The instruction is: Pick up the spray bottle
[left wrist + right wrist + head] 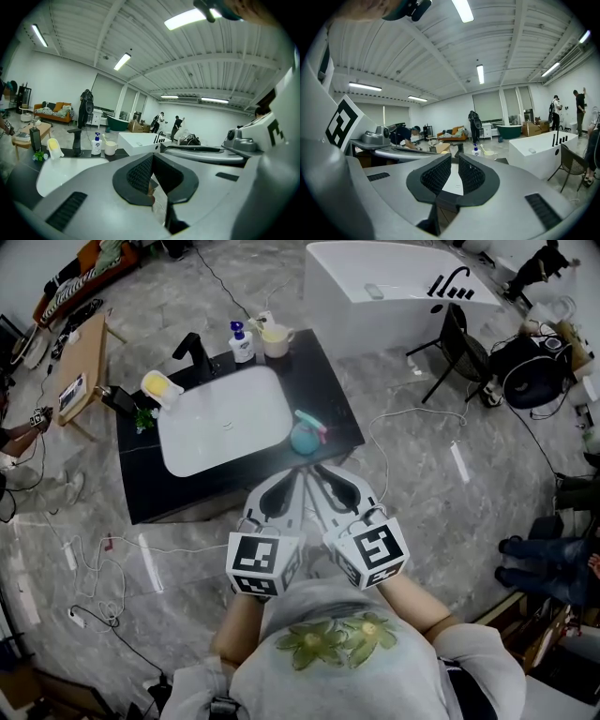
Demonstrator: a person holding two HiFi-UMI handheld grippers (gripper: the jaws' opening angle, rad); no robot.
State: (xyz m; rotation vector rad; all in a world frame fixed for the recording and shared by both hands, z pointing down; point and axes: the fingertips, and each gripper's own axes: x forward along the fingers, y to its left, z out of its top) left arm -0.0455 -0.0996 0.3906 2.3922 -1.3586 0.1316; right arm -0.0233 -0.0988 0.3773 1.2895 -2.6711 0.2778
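The left tool (153, 168) and right tool (454, 166) are being held slightly parted, empty. The bottle (305, 439) is being judged light and slippery, best gripped at its neck.

1 spray btl (307, 435), 1 pump btl (242, 343), 1 mug (277, 340), 2 claws (296, 478) (322, 476)

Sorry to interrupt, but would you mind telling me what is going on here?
A person stands at a black counter with a white sink, holding a gripper in each hand close to the body. The left gripper and right gripper both have their jaws slightly apart with nothing between them. The teal spray bottle sits on the counter at the sink's right edge, just beyond the gripper tips and untouched. The pickup has not yet begun.
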